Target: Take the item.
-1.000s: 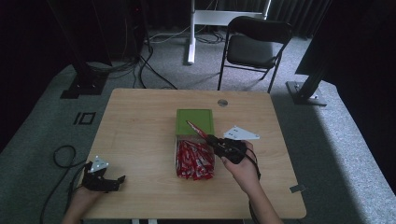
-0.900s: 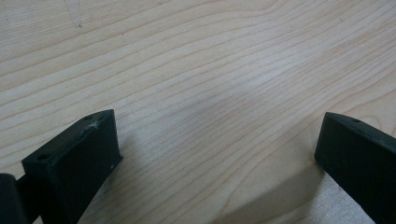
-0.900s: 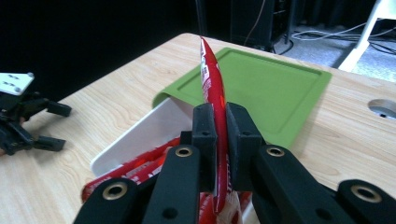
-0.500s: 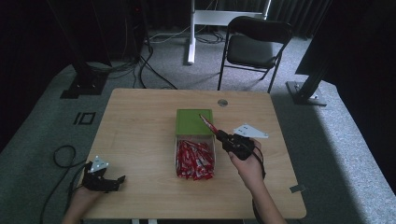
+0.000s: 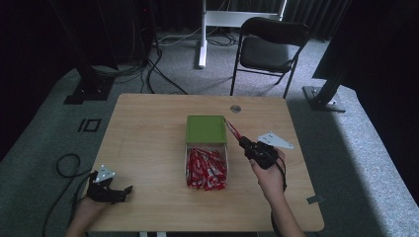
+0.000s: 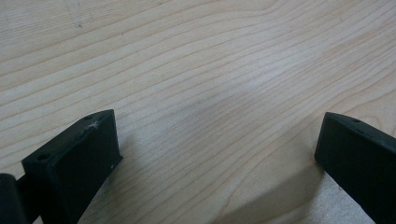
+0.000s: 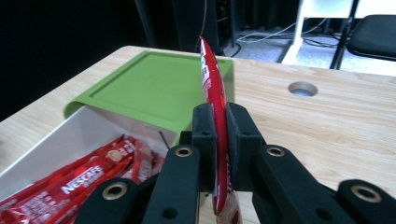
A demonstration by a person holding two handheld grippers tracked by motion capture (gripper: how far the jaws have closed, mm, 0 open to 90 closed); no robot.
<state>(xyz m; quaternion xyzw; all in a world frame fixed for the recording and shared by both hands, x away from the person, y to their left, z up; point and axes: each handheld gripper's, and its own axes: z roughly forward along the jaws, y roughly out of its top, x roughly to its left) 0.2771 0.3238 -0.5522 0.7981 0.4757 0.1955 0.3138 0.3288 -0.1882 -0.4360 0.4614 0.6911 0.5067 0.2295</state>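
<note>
Table point(image 5: 148, 148): the same pale wood surface as a second ago; you have shifted nothing that lies on it.
Box point(image 5: 206, 129): your landmark, in the middle of the table. Its green lid half covers the white tray, and it has not moved.
Sachets in the box point(image 5: 205, 169): the red pile sits in the open near half, apparently as full as before, less the one you carry.
Right gripper point(image 5: 240, 140): a second ago it hung over the box's right edge; now you have carried it off to the right of the box, out over bare wood. Its jaws are pressed together on one sachet.
Red sachet point(image 7: 213, 77): pinched low down, it stands up and leans toward the box lid.
Left gripper point(image 5: 118, 191): parked well left of the box, near the table's near edge, unmoved, jaws spread on nothing.
Meaning: the pick looks done and the carry begun; you likely need a spot right of the box to lay it.
</note>
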